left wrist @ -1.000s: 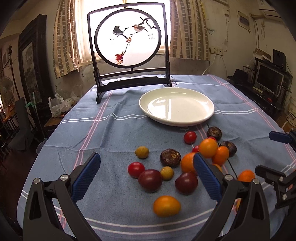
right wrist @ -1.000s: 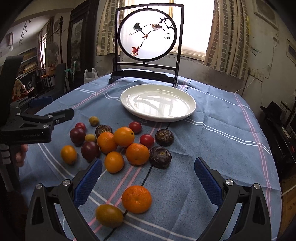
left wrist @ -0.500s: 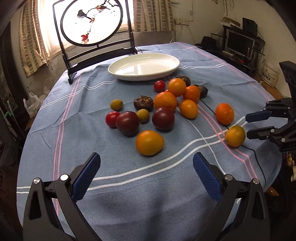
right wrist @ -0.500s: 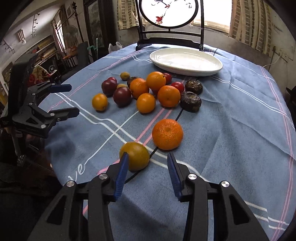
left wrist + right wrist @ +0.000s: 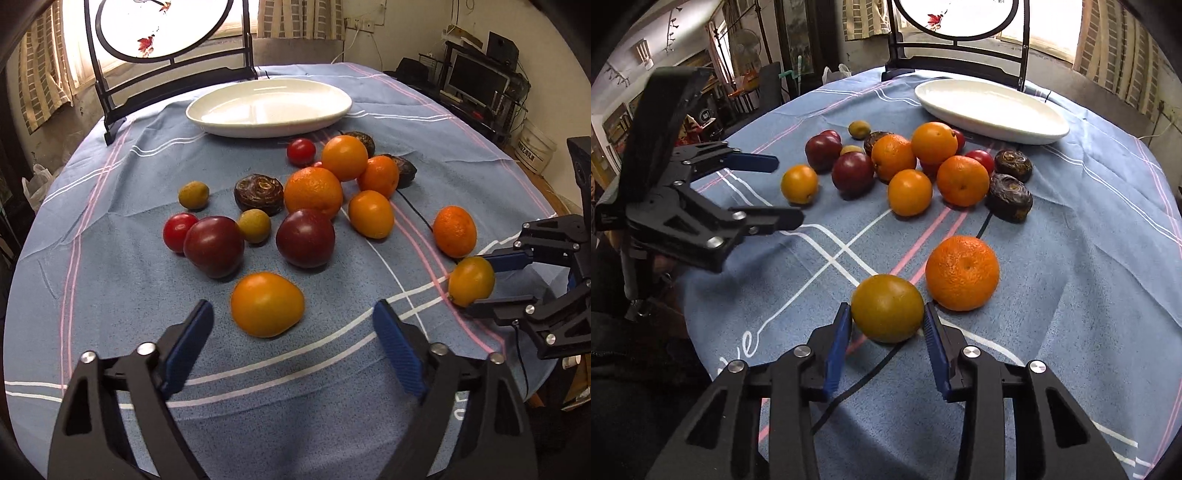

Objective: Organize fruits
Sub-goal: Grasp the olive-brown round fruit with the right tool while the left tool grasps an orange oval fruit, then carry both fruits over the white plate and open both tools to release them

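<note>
Step in hand, as I judge it: first pickup of the sorting, both hands working on loose fruit at the near edge of the bench (image 5: 110, 325). Right hand-held gripper (image 5: 888, 332) has its blue pads against either side of a yellow-green fruit (image 5: 887, 308) at lower centre of the right wrist view; contact looks made on both sides, and the fruit appears to sit on the cloth, not lifted. An orange (image 5: 962, 272) lies just beside it to the upper right, close enough to be nudged. Left hand-held gripper (image 5: 291, 350) is spread wide, pinching nothing; an orange-yellow fruit (image 5: 267, 304) lies just ahead of its fingertips, slightly left of the midline, not touched. White plate (image 5: 269, 107) is at upper centre of the left wrist view, bare of fruit, well apart from both grippers, with the main cluster of fruit between. Next move likely calls for a firm squeeze and straight lift on the right, then carry over the cluster to the plate; the left needs to advance and centre before closing.
</note>
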